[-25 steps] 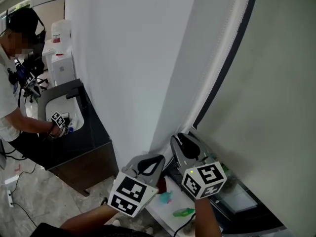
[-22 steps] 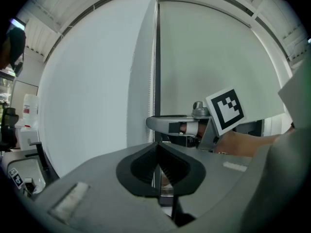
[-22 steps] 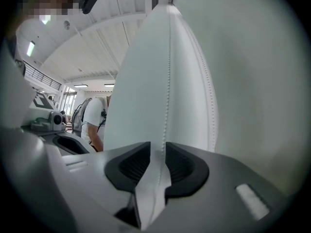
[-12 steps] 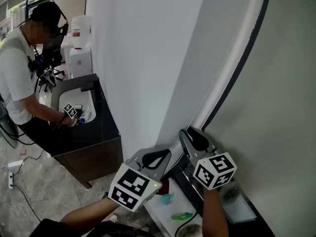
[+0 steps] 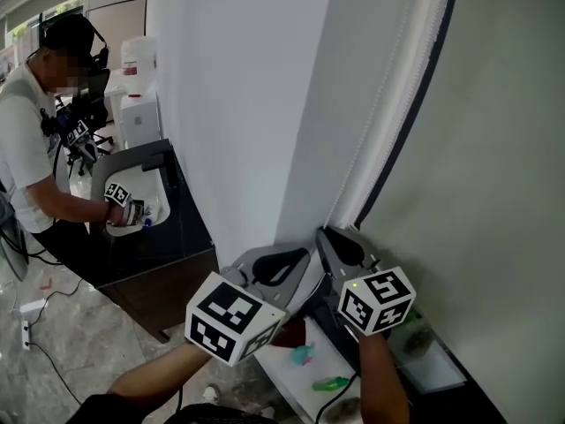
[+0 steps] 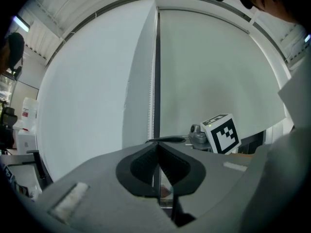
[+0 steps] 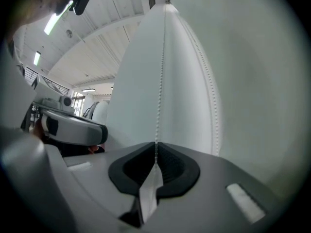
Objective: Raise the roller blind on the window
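Little of the raising looks done: the blind (image 6: 214,72) fills the right half of the left gripper view as one flat grey sheet. Its lower edge sits low at the right, with only a dark strip of what looks like window under it, and in the head view the blind takes up the whole right side of the frame. Its chain (image 7: 162,62) runs as a thin beaded line down the middle of the right gripper view, straight into the right gripper (image 7: 155,160). That gripper's jaws are closing with the chain between them, their tips meeting on it as far as I can see. The left gripper (image 6: 157,149), at the bottom centre of its own view, has its jaws pressed together. The chain's line comes down to their tip, but whether a strand is nipped there I cannot make out. In the head view both grippers sit side by side at the lower middle, just beside the blind's left edge, the left one nearer the bottom of the frame. My reading is that this is one grip in a run of hand-over-hand pulls, and that nearly all the travel is left, with many more pulls needed before the window is clear. Further out, a white wall (image 5: 238,104) fills the centre, and at the upper left another person (image 5: 31,162) bends over a sink (image 5: 132,170)
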